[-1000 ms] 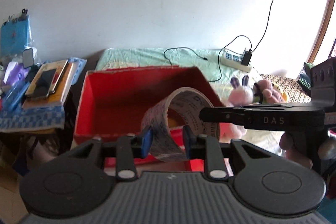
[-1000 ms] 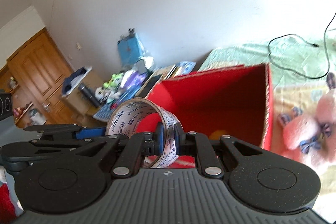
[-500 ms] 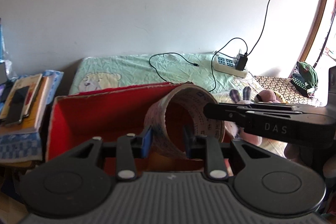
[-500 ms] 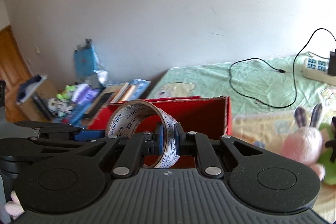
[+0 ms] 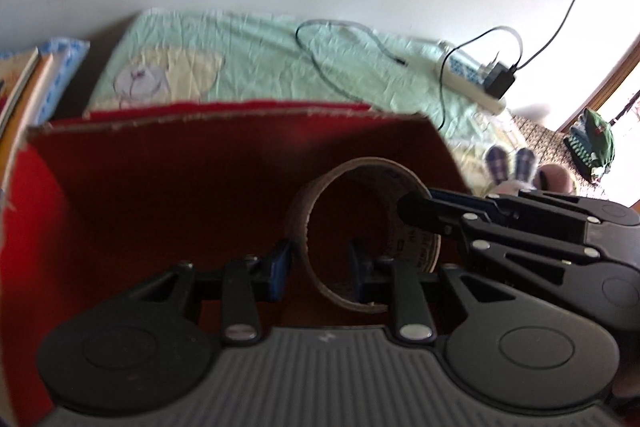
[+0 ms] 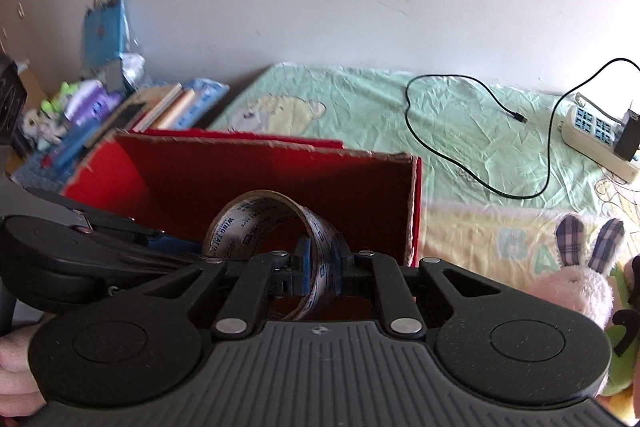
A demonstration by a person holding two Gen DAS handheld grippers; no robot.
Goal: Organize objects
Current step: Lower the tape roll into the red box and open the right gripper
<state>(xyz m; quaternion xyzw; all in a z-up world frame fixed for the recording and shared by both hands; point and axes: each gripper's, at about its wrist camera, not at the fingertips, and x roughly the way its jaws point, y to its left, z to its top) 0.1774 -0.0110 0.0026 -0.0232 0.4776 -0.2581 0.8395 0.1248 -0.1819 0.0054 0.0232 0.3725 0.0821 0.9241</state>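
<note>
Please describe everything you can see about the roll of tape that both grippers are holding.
The roll of tape is a wide ring, clear with blue printed lettering outside and a brown cardboard-looking core inside. It stands on edge, its hole open to the left wrist camera. The left gripper and the right gripper each pinch its wall at different spots. It hangs within the open red box; whether it touches the floor is unclear.

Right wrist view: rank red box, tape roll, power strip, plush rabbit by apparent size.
1. Red box, largest by far.
2. Tape roll, though it sits nearest the camera, which inflates it.
3. Plush rabbit, partly cut off by the tool body, so its rank against the tape is unsure.
4. Power strip, smallest, also farthest.
</note>
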